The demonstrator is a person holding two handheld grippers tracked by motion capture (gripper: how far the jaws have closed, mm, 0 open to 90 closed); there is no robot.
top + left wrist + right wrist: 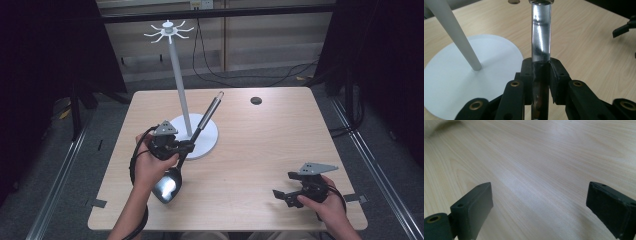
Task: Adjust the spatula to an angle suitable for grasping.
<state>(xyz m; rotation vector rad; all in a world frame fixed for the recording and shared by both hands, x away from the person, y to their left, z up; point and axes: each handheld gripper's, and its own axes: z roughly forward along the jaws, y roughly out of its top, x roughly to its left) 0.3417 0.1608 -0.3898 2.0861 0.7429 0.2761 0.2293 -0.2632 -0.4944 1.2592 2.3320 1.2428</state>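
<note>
A metal ladle point(167, 186) is held tilted, its shiny bowl low near the table's front left and its dark handle slanting up and away to the right. My left gripper point(189, 145) is shut on the handle at mid-length, just in front of the white stand's round base point(209, 142). In the left gripper view the handle point(541, 37) runs straight up between the pressed pads of the left gripper point(541, 67). My right gripper point(280, 195) rests low at the table's front right, open, with bare wood between the jaws of the right gripper point(539, 202).
The white stand's thin pole point(179, 85) rises to a ring of hooks point(168, 31) at its top. A small black round disc point(256, 100) lies at the table's point(260, 150) far side. Dark drapes and cables lie beyond the table.
</note>
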